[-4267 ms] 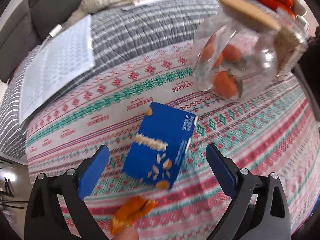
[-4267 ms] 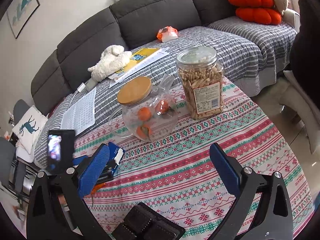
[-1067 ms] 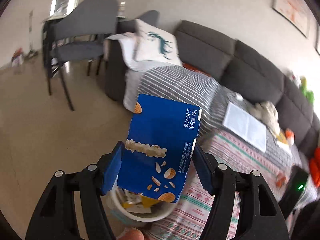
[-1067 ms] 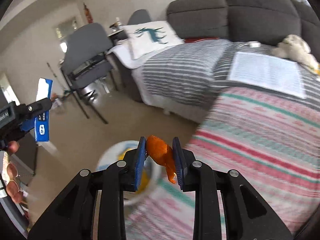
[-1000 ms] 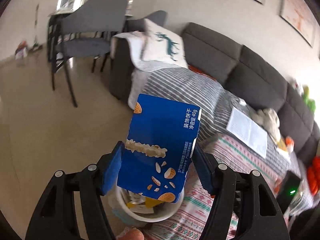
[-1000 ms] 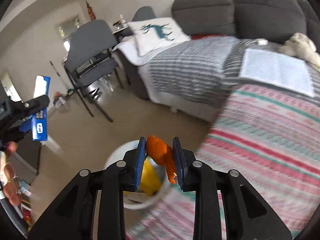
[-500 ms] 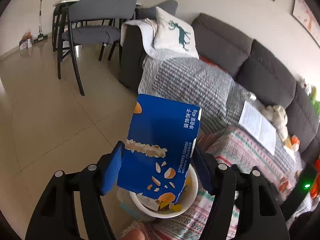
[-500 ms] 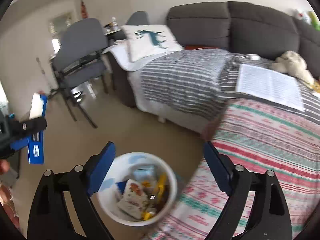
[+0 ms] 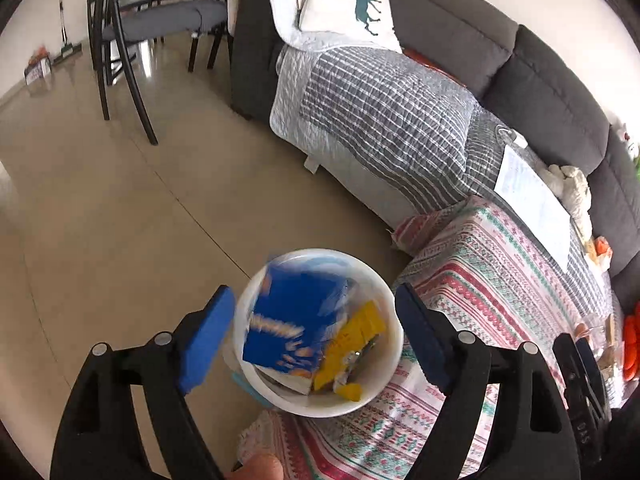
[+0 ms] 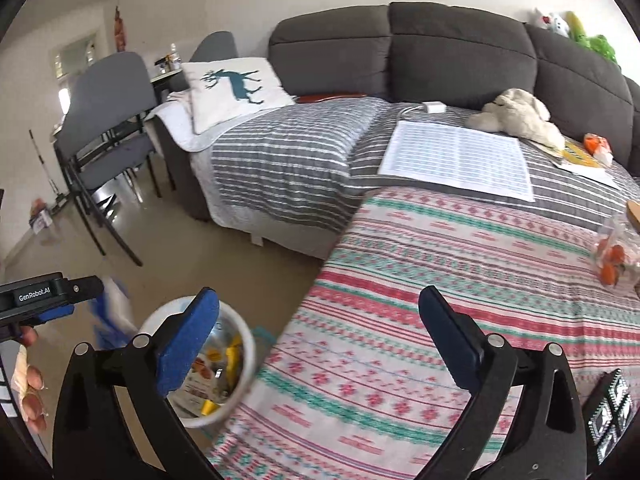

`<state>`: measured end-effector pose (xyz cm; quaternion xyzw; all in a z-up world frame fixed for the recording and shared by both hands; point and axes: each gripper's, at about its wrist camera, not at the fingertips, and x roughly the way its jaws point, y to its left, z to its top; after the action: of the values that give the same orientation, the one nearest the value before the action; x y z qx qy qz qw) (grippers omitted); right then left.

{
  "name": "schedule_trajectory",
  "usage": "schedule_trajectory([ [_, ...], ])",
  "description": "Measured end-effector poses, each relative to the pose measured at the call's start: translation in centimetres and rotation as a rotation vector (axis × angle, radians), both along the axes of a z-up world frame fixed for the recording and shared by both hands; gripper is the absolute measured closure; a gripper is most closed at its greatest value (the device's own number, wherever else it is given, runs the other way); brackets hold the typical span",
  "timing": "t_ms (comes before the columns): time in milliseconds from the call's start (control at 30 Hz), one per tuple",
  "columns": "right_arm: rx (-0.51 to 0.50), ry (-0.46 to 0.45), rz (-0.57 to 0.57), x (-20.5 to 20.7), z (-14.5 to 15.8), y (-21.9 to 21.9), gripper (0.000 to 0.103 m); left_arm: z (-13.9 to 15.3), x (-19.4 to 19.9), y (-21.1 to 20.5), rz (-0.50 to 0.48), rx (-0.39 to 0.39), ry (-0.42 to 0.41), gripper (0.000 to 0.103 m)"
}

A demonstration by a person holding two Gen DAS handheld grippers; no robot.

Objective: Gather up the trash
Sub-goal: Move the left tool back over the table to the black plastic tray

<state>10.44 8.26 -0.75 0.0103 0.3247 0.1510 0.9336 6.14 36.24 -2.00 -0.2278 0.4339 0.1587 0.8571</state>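
Looking down my left hand-held gripper (image 9: 310, 338), I see its blue pads spread apart and empty above the round white plastic trash bin (image 9: 384, 300) on the beige floor. A motion-blurred blue cardboard snack box (image 9: 292, 320) sits inside the bin's rim, beside yellow wrappers (image 9: 354, 330). To the right, the tabletop with its red-and-green patterned cloth (image 9: 492, 276) stands just beside the bin. My right hand-held gripper (image 10: 320, 334) is also wide apart, holding nothing, over that tabletop's edge.
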Motion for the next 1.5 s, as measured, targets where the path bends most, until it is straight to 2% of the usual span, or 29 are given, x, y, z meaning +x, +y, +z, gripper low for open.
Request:
schedule_trajectory([
  [200,-0.041,-0.039,-0.045,-0.6,1.1,-3.1,0.007,1.4,0.3,-2.8,-0.022,0.017,-0.039,0.019],
  [367,-0.074,-0.056,-0.090,-1.0,1.9,-6.5,0.007,2.5,1.0,-7.5,-0.076,0.079,-0.070,0.015],
  [600,-0.157,-0.091,-0.170,-2.3,2.3,-12.6,0.007,1.9,2.9,-15.1,-0.212,0.147,-0.057,0.014],
  [933,-0.276,-0.107,-0.331,-4.2,1.1,-23.8,0.007,0.2,4.5,-26.6,-0.457,0.156,-0.029,0.014],
  [1033,-0.265,-0.088,-0.395,-4.5,0.5,-27.5,0.007,-0.3,4.7,-30.1,-0.554,0.160,-0.020,0.014],
  [1167,-0.199,-0.049,-0.493,-5.3,-0.7,-32.6,0.007,-1.2,5.0,-34.4,-0.675,0.117,0.002,0.014],
  [1267,-0.143,0.002,-0.558,-5.5,-1.6,-35.7,0.007,-2.0,5.0,-38.0,-0.761,0.119,0.025,0.014],
  [1500,-0.080,0.014,-0.574,-6.5,-1.6,-38.7,0.007,-4.0,5.0,-46.6,-1.005,0.156,0.119,0.014],
])
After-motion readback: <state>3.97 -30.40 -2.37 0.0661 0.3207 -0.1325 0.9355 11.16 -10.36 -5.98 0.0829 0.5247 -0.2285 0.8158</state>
